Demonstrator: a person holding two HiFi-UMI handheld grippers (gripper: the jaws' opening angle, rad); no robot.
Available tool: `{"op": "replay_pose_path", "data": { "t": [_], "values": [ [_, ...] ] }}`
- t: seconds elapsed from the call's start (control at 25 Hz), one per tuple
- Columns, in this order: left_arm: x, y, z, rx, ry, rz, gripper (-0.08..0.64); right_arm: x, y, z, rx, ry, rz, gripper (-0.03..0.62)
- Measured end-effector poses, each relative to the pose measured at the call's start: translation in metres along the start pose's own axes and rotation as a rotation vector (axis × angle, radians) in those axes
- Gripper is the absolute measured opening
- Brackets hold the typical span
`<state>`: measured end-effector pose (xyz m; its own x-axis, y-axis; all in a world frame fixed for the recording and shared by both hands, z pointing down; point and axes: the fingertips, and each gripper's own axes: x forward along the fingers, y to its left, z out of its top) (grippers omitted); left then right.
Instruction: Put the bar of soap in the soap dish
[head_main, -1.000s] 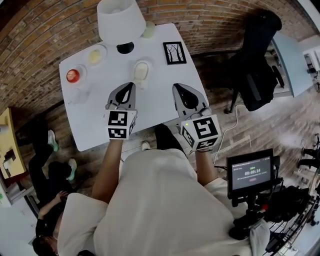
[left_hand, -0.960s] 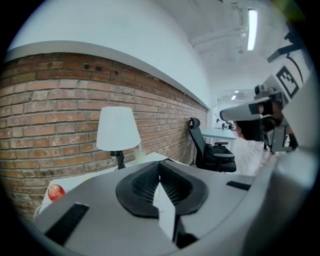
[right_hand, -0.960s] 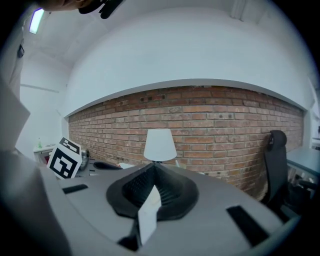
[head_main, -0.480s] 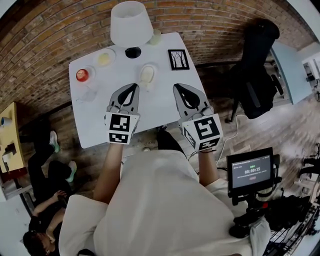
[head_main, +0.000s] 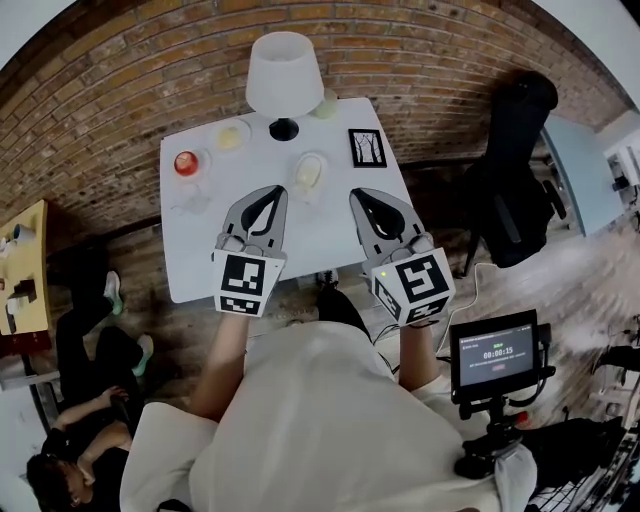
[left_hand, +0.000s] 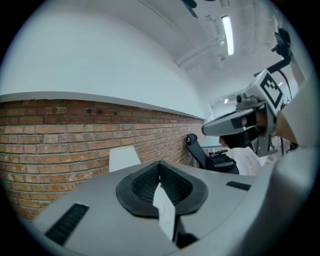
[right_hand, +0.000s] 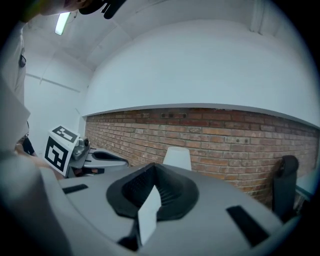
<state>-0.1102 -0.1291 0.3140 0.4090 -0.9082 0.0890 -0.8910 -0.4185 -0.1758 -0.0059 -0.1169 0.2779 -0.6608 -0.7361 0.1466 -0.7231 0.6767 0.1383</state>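
Two hand-held grippers, both clenched and empty, are held over the near edge of a white counter (head_main: 195, 250).

**Head view.** The left hand-held gripper (head_main: 274, 194) and the right hand-held gripper (head_main: 362, 198) lie side by side with their tips toward 12 o'clock. Neither touches anything on the counter. The soap (head_main: 309, 170), a pale bar, lies in the oval dish (head_main: 298, 184). The dish sits between the two tips and just beyond them, at 1 o'clock from the left tip and 11 o'clock from the right. A lamp (head_main: 284, 72) stands at 12 o'clock from the dish and a frame (head_main: 367, 148) at 2 o'clock. A chair (head_main: 515, 150) stands off the counter at 3 o'clock. Only this view shows the counter top, the soap and the dish.

**Left gripper view.** The jaws meet in a closed seam with nothing between them. Beyond them are a brick wall (left_hand: 50, 135), the top of the lamp shade and the chair. The right hand-held gripper appears at 2 o'clock.

**Right gripper view.** The jaws are likewise pressed together and bare. The same wall, shade and chair show beyond them, with the left hand-held gripper at 9 o'clock. Both gripper views also show the white upper wall and ceiling, which the head view does not.
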Motion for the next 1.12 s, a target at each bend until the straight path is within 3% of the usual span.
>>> {"op": "replay_pose_path", "data": {
  "t": [0.48,1.12],
  "values": [
    [-0.032,-0.005,0.043,-0.023,-0.088,-0.016,0.008,-0.01,0.026,0.034,-0.017,-0.062,0.039,0.003],
    [-0.045,-0.023,0.077,0.078,-0.151,-0.026,0.008,-0.029,0.02,0.056,-0.062,-0.081,-0.037,0.002]
  ]
}}
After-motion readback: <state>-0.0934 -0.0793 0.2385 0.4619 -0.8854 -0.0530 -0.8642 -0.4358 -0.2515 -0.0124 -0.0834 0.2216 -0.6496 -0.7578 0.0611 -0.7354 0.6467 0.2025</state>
